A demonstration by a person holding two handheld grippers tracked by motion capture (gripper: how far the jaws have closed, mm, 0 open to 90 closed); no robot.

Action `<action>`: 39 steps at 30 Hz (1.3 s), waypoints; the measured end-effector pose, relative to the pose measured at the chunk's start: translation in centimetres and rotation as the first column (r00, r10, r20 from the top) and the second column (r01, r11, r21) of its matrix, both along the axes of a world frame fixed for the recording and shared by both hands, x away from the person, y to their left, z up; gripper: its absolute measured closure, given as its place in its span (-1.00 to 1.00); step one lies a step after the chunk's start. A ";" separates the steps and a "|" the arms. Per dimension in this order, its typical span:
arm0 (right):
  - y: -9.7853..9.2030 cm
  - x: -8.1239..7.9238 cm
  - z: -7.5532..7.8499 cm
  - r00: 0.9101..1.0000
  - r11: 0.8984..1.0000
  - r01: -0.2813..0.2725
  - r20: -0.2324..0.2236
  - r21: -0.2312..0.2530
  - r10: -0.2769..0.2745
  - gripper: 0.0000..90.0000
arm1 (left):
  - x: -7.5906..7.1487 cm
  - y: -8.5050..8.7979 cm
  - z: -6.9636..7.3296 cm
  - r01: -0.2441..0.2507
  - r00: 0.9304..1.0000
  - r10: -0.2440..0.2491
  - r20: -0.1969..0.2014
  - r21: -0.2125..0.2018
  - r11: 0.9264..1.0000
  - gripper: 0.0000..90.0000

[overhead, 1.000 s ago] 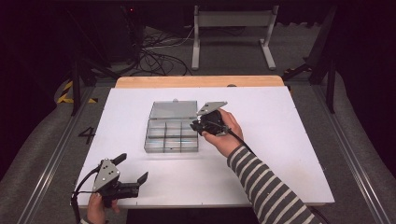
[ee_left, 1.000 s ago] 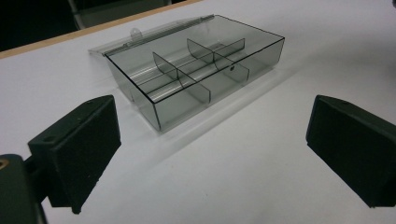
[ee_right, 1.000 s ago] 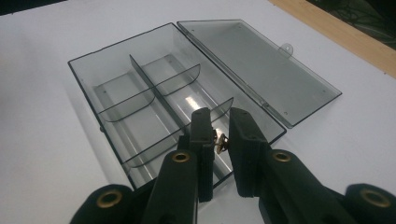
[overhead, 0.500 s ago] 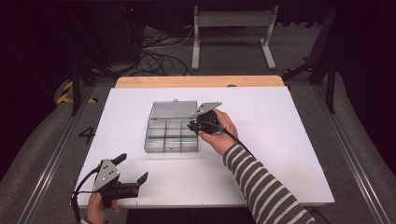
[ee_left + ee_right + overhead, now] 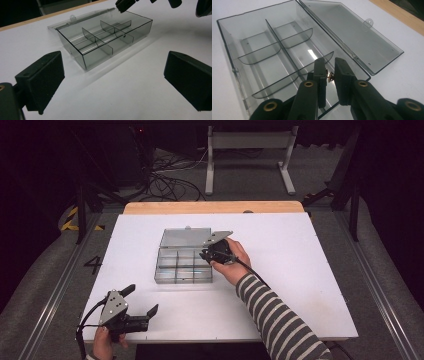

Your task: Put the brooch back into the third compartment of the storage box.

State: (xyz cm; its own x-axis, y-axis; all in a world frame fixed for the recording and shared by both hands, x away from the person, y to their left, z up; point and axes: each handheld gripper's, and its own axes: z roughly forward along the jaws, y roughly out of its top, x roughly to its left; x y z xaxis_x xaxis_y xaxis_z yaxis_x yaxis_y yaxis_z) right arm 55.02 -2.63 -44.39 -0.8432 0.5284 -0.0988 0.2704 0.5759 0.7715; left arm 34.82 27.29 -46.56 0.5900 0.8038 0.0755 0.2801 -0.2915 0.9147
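A clear grey compartment box (image 5: pixel 176 266) lies mid-table with its lid (image 5: pixel 184 238) folded flat behind it. My right gripper (image 5: pixel 205 254) hangs over the box's right end, shut on a small brass-coloured metal part (image 5: pixel 329 75) pinched between its pads. In the right gripper view the tips (image 5: pixel 329 67) hover just above a compartment beside the lid hinge; the compartments (image 5: pixel 269 52) look bare. My left gripper (image 5: pixel 141 300) rests at the table's front left, jaws wide open with nothing between them, pointing at the box (image 5: pixel 105 42). The right gripper's tips (image 5: pixel 124 4) show at the top of the left gripper view.
White table top (image 5: pixel 300 270) with a wooden strip (image 5: pixel 215 207) along its far edge. A person's striped sleeve (image 5: pixel 280 320) reaches in from the front right. Cables (image 5: pixel 170 180) and a metal stand (image 5: pixel 250 155) lie on the floor beyond.
The right hand has drifted left and a little lower, bringing its jaws from beside the box to over its right end. The left gripper has kept still.
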 end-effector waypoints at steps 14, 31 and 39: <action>0.5 0.5 -1.1 1.000 1.000 0.014 -0.006 -0.001 -0.014 0.79 | 0.1 0.0 0.0 0.002 1.000 -0.002 -0.002 0.004 1.000 -0.92; 1.0 0.8 -1.8 1.000 1.000 0.020 -0.017 -0.021 -0.020 0.78 | 0.0 -0.1 0.0 0.001 1.000 -0.001 -0.006 -0.004 1.000 -0.92; 1.0 0.8 -1.8 1.000 0.999 0.026 0.002 -0.022 -0.026 0.65 | 0.0 -0.1 0.0 0.002 1.000 -0.002 -0.004 -0.001 1.000 -0.92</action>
State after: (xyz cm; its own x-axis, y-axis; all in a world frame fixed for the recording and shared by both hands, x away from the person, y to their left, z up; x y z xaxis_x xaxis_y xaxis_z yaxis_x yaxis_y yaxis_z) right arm 55.77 -1.64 -46.15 -0.8293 0.5474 -0.1124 0.2837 0.5857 0.7593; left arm 34.79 27.19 -46.55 0.5920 0.8028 0.0719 0.2832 -0.2907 0.9139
